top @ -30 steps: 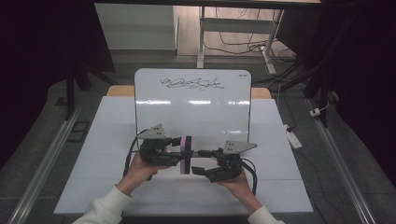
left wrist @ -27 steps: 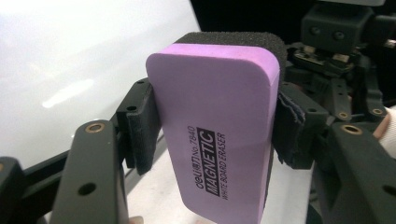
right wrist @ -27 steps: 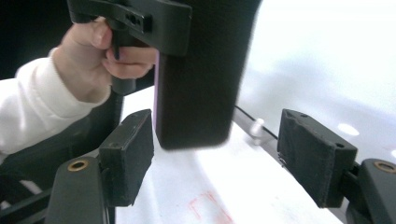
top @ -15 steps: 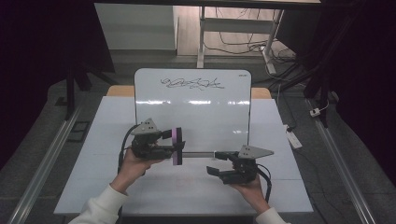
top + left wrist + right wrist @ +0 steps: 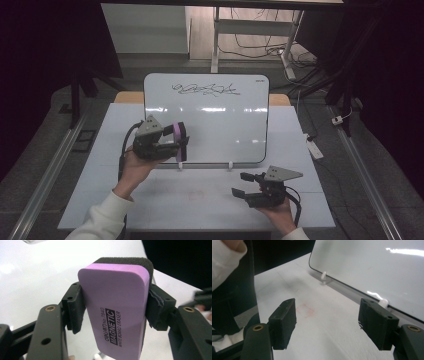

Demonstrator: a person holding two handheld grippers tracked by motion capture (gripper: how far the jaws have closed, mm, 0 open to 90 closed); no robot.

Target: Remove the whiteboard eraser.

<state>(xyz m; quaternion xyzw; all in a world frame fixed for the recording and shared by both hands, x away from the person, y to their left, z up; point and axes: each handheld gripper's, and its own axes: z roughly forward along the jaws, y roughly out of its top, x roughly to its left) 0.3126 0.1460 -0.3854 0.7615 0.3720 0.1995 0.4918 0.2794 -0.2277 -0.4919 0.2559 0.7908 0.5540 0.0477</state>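
Left gripper (image 5: pixel 181 142): held in the left hand (image 5: pixel 136 162), raised in front of the lower left part of the whiteboard (image 5: pixel 220 125); jaws clamped on the eraser (image 5: pixel 179 141), one pad on each long edge.
Eraser: purple body with dark felt backing, printed "MAGNETIC WHITE BOARD ERASER". In the left gripper view (image 5: pixel 113 315) it stands on end between the jaws, purple face toward the camera and felt (image 5: pixel 125 261) on the far side. In the high view it sits just in front of the board's left half; whether the felt touches the board I cannot tell.
Right gripper (image 5: pixel 241 184): held in the right hand (image 5: pixel 277 212), low over the table (image 5: pixel 200 192) near its front right, below the board's lower right corner, well apart from the eraser. Jaws stand apart with nothing between them and have just been closing a little; the right gripper view (image 5: pixel 325 322) shows bare tabletop in the gap.
Whiteboard: propped upright on small white feet (image 5: pixel 323 276) at the back middle of the table; a dark scribble (image 5: pixel 205 90) runs along its top, the rest of the surface is blank.
Table: white top, with a faint reddish mark (image 5: pixel 305 310) ahead of the right gripper.
Sleeve (image 5: pixel 102 217): white, on the left forearm, coming in from the bottom edge.
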